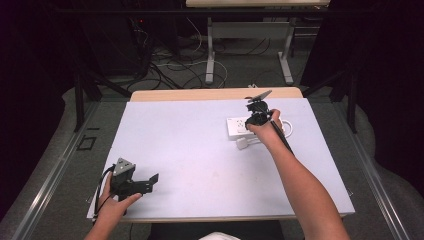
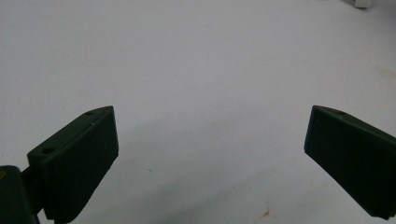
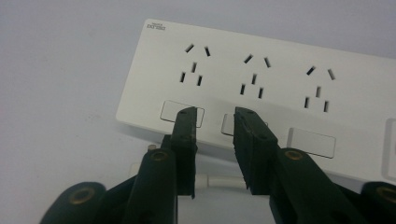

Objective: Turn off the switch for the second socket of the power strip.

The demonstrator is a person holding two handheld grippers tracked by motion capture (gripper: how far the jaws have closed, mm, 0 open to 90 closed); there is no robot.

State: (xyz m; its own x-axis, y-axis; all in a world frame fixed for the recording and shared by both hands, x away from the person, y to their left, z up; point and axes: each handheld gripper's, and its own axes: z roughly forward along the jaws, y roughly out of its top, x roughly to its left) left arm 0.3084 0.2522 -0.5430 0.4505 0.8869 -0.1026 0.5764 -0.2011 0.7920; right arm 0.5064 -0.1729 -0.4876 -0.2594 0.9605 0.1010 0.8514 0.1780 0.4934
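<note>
Found at the far right of the pale lavender counter: white rectangular plastic power strip, flat, sockets up, long side across the right gripper view. Just in front of its near edge, a thin white cable with a small white plug, lying on the counter.

Right gripper poised over that near edge, jaws narrowed to a slim gap, nothing visibly pinched between the pads; cable seen low behind them, contact not clear. Left gripper parked at the near left corner, well apart from the power strip, jaws spread wide over bare counter.

Step in hand, by the look of it: taking hold of the white cable or its plug beside the power strip. To do it well:

- Lower the tips until both straddle the cable, not the strip's edge.
- Square the jaws across the cable so it sits mid-pad and cannot roll out.
- Close gently; thin, round and slippery, so likely to squirt sideways under a skewed squeeze.
- Grip close to the plug body for control when aiming at a socket.
- Watch for the light strip sliding on the smooth counter; bring the left gripper over to steady it if needed.
</note>
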